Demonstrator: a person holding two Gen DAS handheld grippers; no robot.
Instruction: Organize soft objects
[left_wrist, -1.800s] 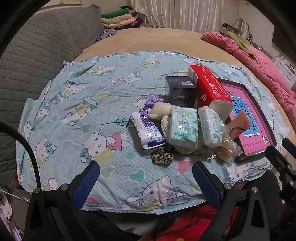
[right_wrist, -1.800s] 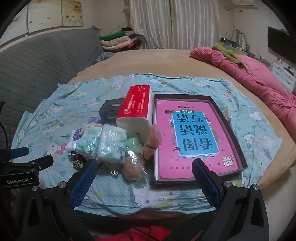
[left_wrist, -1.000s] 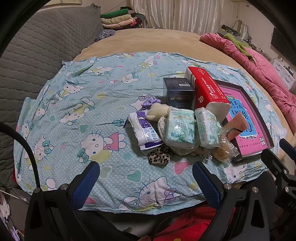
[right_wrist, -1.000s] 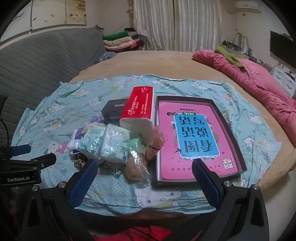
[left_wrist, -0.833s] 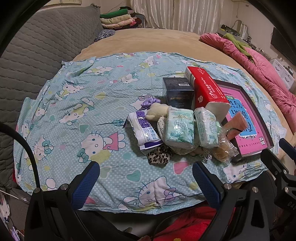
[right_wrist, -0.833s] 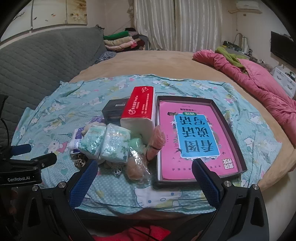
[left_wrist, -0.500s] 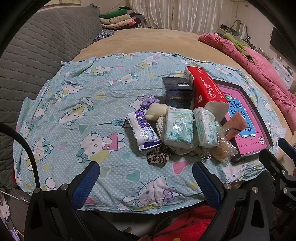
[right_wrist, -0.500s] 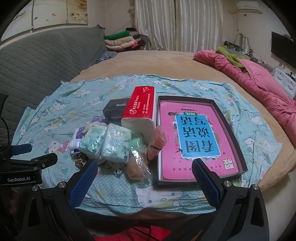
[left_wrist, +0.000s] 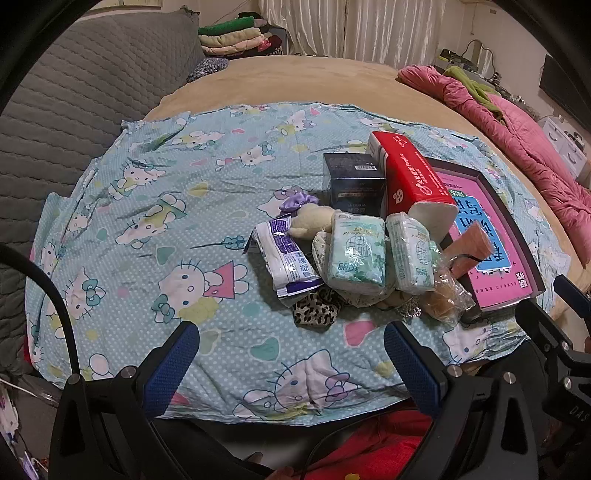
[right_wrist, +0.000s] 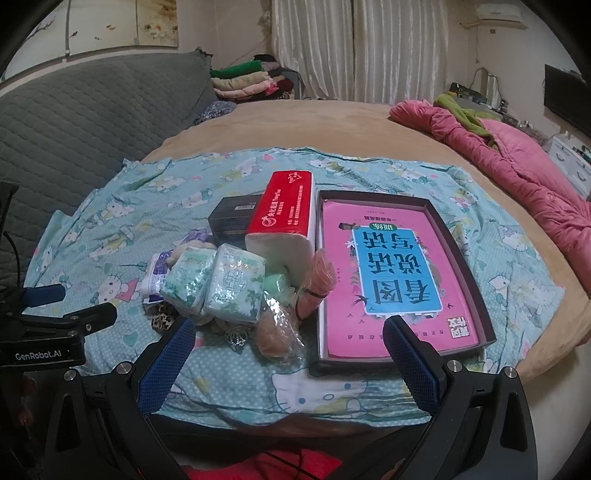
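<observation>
A heap of soft goods lies on a blue cartoon-print cloth (left_wrist: 177, 206): two green tissue packs (left_wrist: 356, 258) (right_wrist: 236, 284), a purple-and-white pack (left_wrist: 286, 258), a cream plush toy (left_wrist: 310, 223), a leopard scrunchie (left_wrist: 314, 314), a purple scrunchie (left_wrist: 297, 201) and a clear bag of buns (right_wrist: 275, 332). A red tissue brick (right_wrist: 286, 218) leans over them. A dark tray (right_wrist: 476, 295) with a pink book (right_wrist: 391, 273) sits to the right. My left gripper (left_wrist: 291, 365) and right gripper (right_wrist: 290, 358) hover open at the near edge, holding nothing.
A black box (left_wrist: 352, 184) stands behind the heap. The cloth covers a tan round bed (right_wrist: 314, 125) with a grey quilted headboard (right_wrist: 81, 122) on the left, a pink quilt (right_wrist: 517, 162) on the right and folded clothes (right_wrist: 247, 83) at the back.
Both views have shifted only slightly. The heap, tray and both open grippers stay as they were.
</observation>
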